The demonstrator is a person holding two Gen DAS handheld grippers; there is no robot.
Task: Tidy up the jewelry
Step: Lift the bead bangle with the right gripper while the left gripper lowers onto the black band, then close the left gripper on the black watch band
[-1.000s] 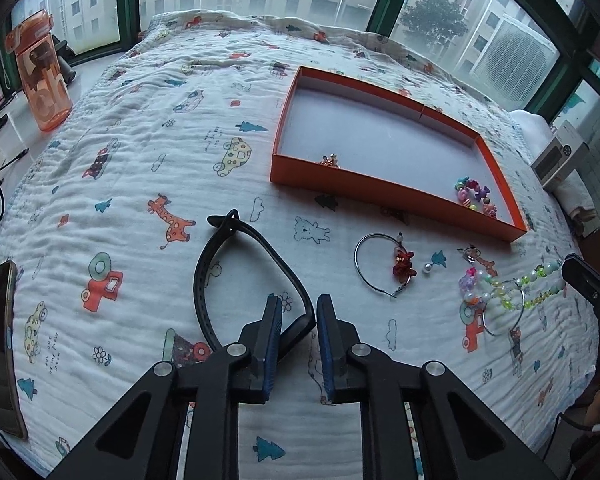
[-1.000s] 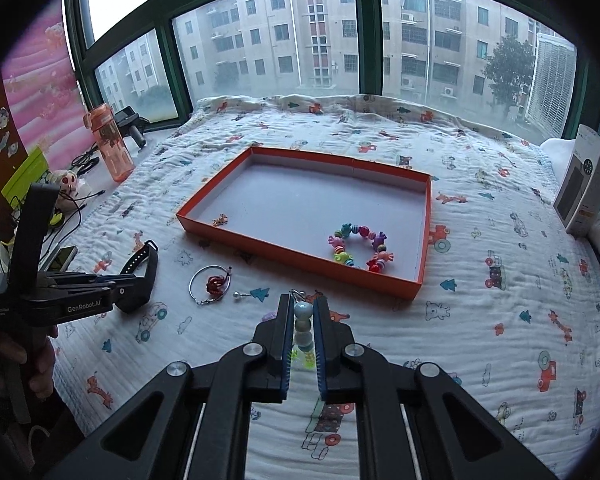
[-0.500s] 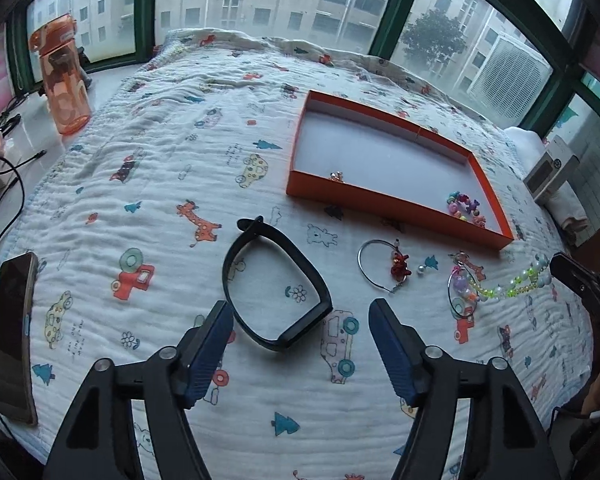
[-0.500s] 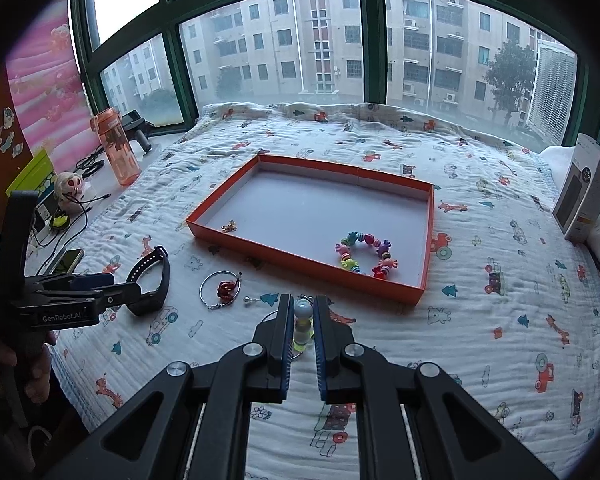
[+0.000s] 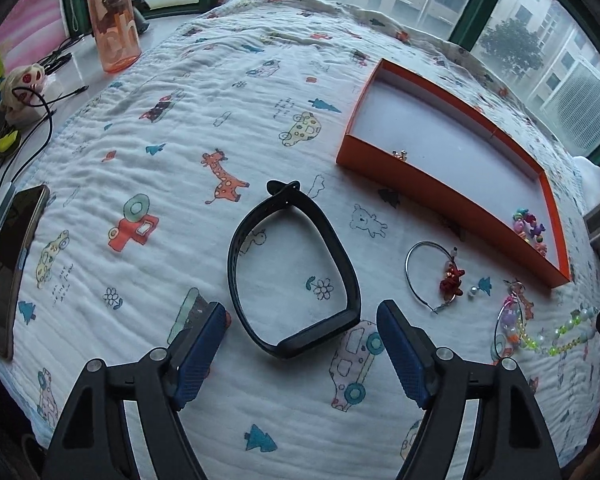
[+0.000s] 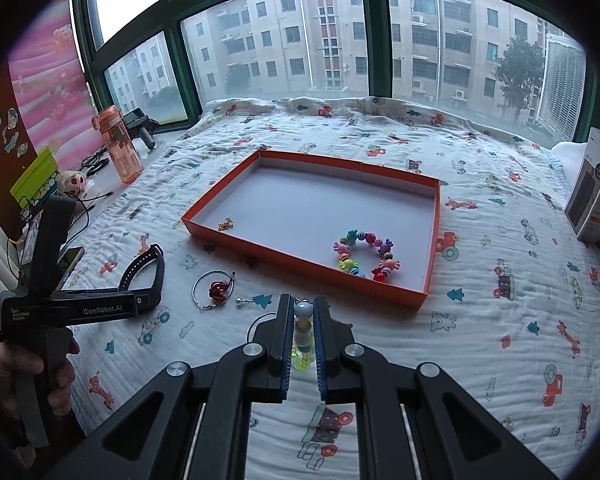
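My left gripper (image 5: 300, 332) is open just in front of a black wristband (image 5: 292, 268) lying flat on the printed bedspread; the band shows in the right wrist view (image 6: 144, 276) too. My right gripper (image 6: 303, 322) is shut on a green and white bead string (image 6: 303, 336), which trails at the far right of the left wrist view (image 5: 560, 336). The orange tray (image 6: 300, 262) holds a colourful bead bracelet (image 6: 366, 254) and a small charm (image 6: 225, 224). A silver hoop with a red charm (image 5: 440, 276) lies on the bedspread beside the tray.
An orange water bottle (image 5: 112, 20), a small doll (image 5: 22, 88), cables and a phone (image 5: 10, 260) lie along the left edge of the bed. A boxed item (image 6: 592, 196) stands at the right edge. Windows run behind the bed.
My left gripper opened, let go of the black wristband and drew back from it. My right gripper stays shut on the bead string and moved slightly.
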